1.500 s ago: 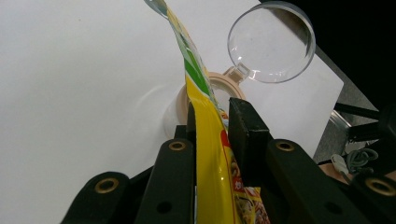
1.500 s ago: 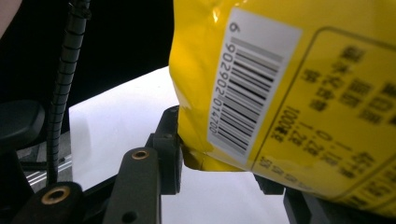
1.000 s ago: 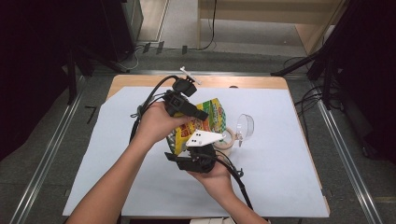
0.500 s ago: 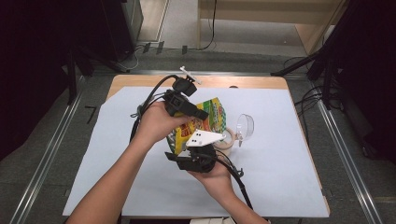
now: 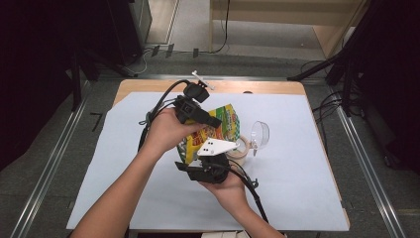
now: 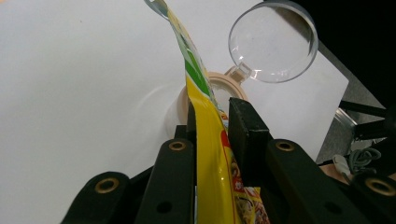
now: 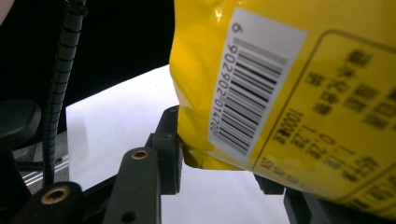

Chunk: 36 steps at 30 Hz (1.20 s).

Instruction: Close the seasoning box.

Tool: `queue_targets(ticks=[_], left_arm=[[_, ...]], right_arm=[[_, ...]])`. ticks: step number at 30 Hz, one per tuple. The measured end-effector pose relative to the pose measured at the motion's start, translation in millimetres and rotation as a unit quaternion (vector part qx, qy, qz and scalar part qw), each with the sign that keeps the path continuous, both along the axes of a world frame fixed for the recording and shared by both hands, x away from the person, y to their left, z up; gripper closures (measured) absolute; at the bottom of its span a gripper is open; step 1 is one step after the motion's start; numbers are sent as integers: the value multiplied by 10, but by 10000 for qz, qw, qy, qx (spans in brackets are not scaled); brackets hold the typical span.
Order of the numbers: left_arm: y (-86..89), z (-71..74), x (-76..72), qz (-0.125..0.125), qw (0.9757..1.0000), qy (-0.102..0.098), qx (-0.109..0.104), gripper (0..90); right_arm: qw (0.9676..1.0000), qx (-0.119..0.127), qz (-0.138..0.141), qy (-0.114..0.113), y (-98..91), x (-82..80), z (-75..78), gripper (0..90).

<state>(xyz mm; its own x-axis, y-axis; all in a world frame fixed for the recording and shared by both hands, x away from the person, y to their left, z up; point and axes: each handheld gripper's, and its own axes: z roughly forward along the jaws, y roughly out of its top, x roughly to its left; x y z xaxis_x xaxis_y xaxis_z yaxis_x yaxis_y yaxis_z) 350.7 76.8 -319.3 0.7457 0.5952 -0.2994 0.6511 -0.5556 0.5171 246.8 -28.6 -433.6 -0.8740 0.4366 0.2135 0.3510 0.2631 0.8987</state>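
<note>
Fig. Yellow snack bag [image 5: 218, 130] held above the middle of the bench [image 5: 297, 198], over its white sheet [image 5: 114, 173], between my two tongs. My left tongs [image 5: 210, 120] grip it from the far side; in the left gripper view the jaws pinch the bag's thin top edge [image 6: 205, 140]. My right tongs [image 5: 208, 161] take it from the near side; in the right gripper view the jaws close on the lower corner beside the barcode label [image 7: 254, 84]. Just right of the bag, on the sheet, lie a roll of tape [image 5: 241, 148] and a clear magnifying glass [image 5: 260, 133], its handle touching the roll. Progress, as I judge it: the bag is picked up and secured at both ends; it looks unopened, so the pulling apart or setting down is left.
</note>
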Motion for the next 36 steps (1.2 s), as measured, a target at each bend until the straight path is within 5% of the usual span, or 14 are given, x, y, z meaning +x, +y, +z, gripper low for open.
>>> queue_targets(ticks=[36], left_arm=[[38, -19, 13, 46, 9999, 53, -122, 791]], right_arm=[[10000, -70, 6, -65, 3, 5, -3, 607]])
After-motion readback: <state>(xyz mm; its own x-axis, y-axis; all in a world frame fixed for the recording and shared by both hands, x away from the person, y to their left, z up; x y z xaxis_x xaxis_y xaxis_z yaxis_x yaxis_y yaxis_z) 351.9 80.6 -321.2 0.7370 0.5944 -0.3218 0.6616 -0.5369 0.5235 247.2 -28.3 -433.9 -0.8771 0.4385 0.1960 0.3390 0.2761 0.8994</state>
